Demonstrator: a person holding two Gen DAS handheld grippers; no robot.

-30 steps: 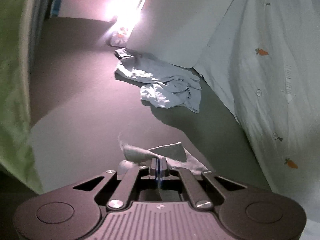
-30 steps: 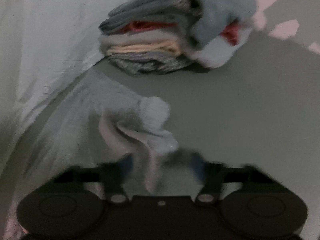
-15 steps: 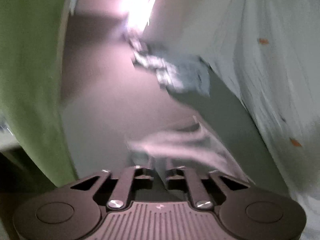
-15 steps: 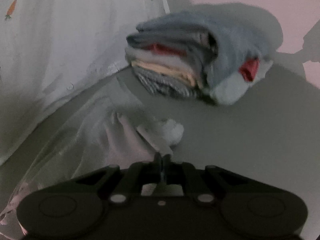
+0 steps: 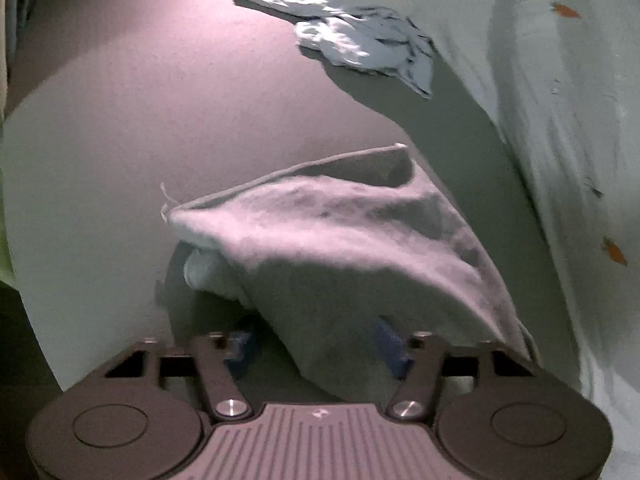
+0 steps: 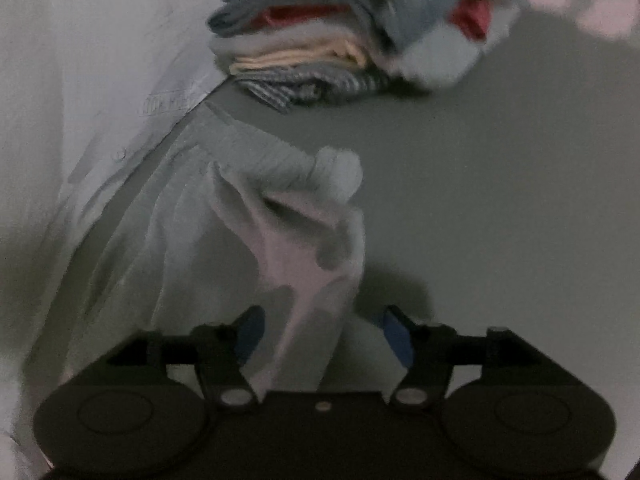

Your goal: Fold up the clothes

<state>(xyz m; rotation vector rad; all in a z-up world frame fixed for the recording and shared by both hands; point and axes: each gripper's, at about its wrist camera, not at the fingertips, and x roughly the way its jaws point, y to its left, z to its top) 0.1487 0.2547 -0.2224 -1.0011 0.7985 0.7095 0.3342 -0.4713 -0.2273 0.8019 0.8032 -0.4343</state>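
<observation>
A pale fleecy garment [image 5: 340,240] lies half folded on the grey bed, one edge curled up. My left gripper [image 5: 314,344] hangs low over its near end. Its blue pads [image 5: 240,348] stand well apart and are closing, the cloth lies between them, and neither pad presses on it. The right wrist view shows the same garment [image 6: 296,248] bunched into a ridge. My right gripper [image 6: 324,332] is opening, its pads [image 6: 396,336] stand clear of the strip of cloth that runs between them.
A stack of folded clothes [image 6: 320,40] sits at the back beyond the right gripper. A crumpled light blue garment [image 5: 360,40] lies farther up the bed. A white sheet with a carrot print [image 5: 560,120] rises along one side of the bed; it is also in the right wrist view [image 6: 80,80].
The left gripper has dropped toward the bed and its jaws have gone from shut to wide apart. The right gripper's jaws, shut on the cloth half a second ago, have parted.
</observation>
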